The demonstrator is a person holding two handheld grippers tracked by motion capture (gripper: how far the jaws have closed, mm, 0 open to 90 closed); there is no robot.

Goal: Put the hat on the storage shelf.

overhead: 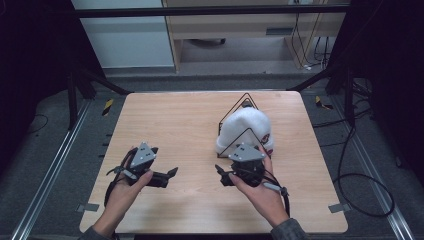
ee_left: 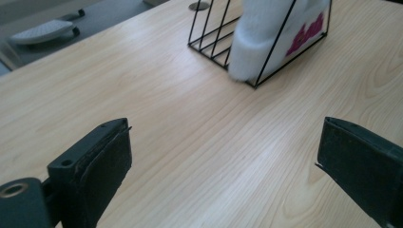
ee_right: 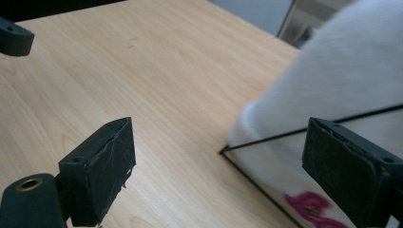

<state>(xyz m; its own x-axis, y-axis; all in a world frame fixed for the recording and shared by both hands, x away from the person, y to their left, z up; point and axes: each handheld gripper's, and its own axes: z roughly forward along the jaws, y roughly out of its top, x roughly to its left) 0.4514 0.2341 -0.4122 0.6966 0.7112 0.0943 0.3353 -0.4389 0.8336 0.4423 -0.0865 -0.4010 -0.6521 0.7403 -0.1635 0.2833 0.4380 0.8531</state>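
Observation:
A white knitted hat (overhead: 246, 127) with a pink mark is pulled over a black triangular wire rack (overhead: 245, 98) right of the table's middle. My right gripper (overhead: 221, 176) hangs just in front of the hat, jaws open and pointing left. In the right gripper view the gripper (ee_right: 223, 166) is open, with the hat (ee_right: 342, 71) and a rack wire (ee_right: 285, 135) close at the right. My left gripper (overhead: 169, 177) is at the front left, open and pointing right. In the left gripper view the gripper (ee_left: 223, 156) holds nothing, and the hat (ee_left: 266, 38) and the rack (ee_left: 209, 38) stand farther off.
The wooden table (overhead: 170, 125) is bare on its left half and along its front. The left gripper's jaw tip (ee_right: 14, 38) shows at the upper left of the right gripper view. Cables (overhead: 360, 185) lie on the floor to the right, and black frame legs (overhead: 95, 80) stand behind.

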